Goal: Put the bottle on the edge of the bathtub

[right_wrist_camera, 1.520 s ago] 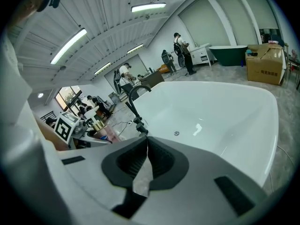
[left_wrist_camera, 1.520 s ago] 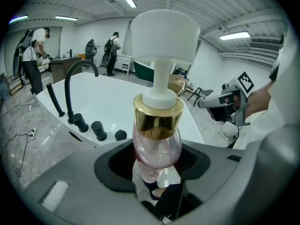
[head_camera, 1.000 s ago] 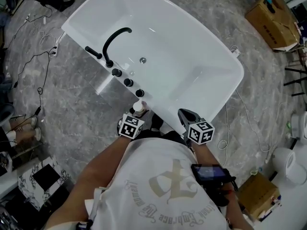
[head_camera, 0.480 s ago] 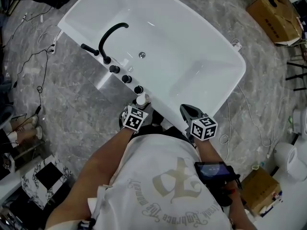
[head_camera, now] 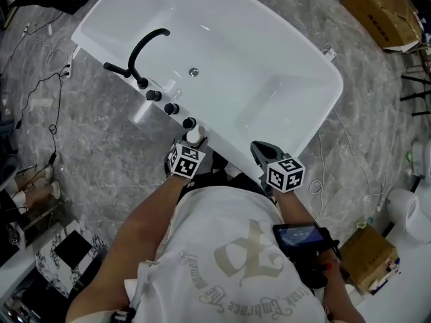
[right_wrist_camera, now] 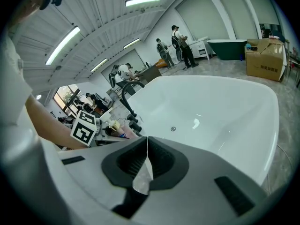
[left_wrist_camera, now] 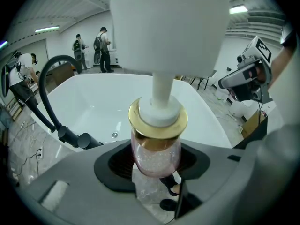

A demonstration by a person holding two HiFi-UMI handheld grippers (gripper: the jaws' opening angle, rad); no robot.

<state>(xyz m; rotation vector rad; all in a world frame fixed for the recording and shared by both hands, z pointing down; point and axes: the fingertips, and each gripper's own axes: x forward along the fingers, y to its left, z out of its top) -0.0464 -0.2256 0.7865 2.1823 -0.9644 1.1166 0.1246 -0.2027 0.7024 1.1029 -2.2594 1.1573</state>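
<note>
A pump bottle point(left_wrist_camera: 156, 149) with a clear pinkish body, gold collar and white pump head stands upright between the jaws of my left gripper point(left_wrist_camera: 157, 165), which is shut on its body. In the head view the bottle point(head_camera: 194, 137) sits just outside the white bathtub's point(head_camera: 269, 52) near rim, beside the nearest black knob point(head_camera: 189, 122). Marble floor shows beneath the bottle. My left gripper point(head_camera: 192, 147) is right behind it. My right gripper point(head_camera: 261, 151) hovers over the tub's near rim; its jaws point(right_wrist_camera: 146, 150) meet with nothing between them.
A black curved faucet point(head_camera: 141, 49) and a row of black knobs point(head_camera: 172, 108) stand on the tub's left rim. Cardboard boxes point(head_camera: 377, 9) point(head_camera: 367, 254) and cables point(head_camera: 54, 106) lie on the marble floor around. People point(left_wrist_camera: 103, 48) stand far behind the tub.
The head view has shifted a little. My left gripper with the bottle has come slightly closer to the nearest black knob on the rim. The right gripper has kept its place.
</note>
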